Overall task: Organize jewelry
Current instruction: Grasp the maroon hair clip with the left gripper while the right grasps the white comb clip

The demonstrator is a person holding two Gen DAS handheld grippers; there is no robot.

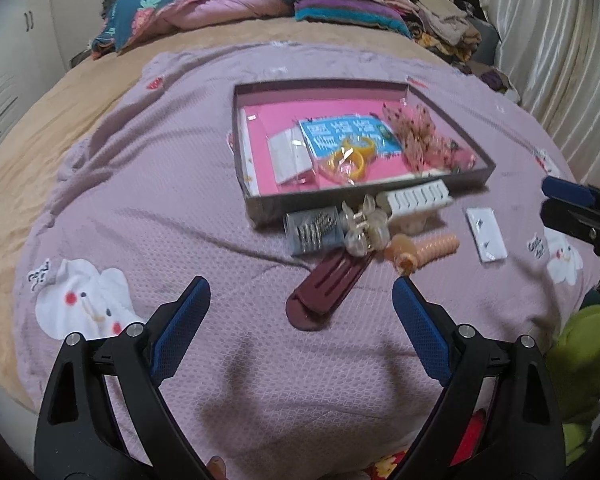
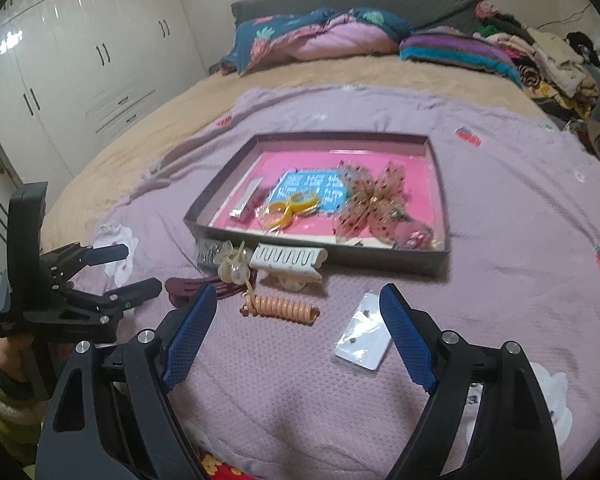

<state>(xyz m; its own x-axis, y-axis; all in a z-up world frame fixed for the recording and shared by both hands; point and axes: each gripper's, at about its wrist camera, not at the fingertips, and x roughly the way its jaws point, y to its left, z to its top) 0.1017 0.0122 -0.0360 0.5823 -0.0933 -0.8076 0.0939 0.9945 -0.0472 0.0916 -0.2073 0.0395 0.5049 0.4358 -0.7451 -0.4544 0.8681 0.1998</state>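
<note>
- Jewelry and hair pieces scattered on the lilac blanket [image 2: 284, 392] spread over the bed, bunched along the near wall of the dark tray [image 2: 384, 261].
- Far left in the right wrist view: left claw [image 2: 140, 270], jaws spread wide, nothing between them, hovering over the blanket's left side, gripped by a hand in a green sleeve [image 2: 0, 384].
- Just right of it: maroon clip [image 1: 324, 290] flat on the blanket, lying between the left claw's blue pads [image 1: 418, 330] in that claw's own view, untouched.
- Next along the tray's near wall: small clear box of metal pins [image 1: 314, 230], then a translucent claw clip [image 1: 362, 226] leaning on it.
- Then a white comb-toothed clip [image 2: 288, 261] hard against the tray wall.
- Nearer the camera: peach spiral hair tie [image 2: 280, 308], lying on its side, apart from the tray.
- Right of that: white earring card [image 2: 364, 336], flat, alone on the blanket, close to the right claw's right finger.
- Inside the tray, on its pink floor: a clear packet, a blue card [image 2: 300, 188], yellow rings [image 2: 290, 208] on top of it, a dotted mesh bow [image 2: 374, 204] at the right end.
- Right claw [image 2: 298, 300]: gaping wide, empty, hovering over the spiral tie and the card.
</note>
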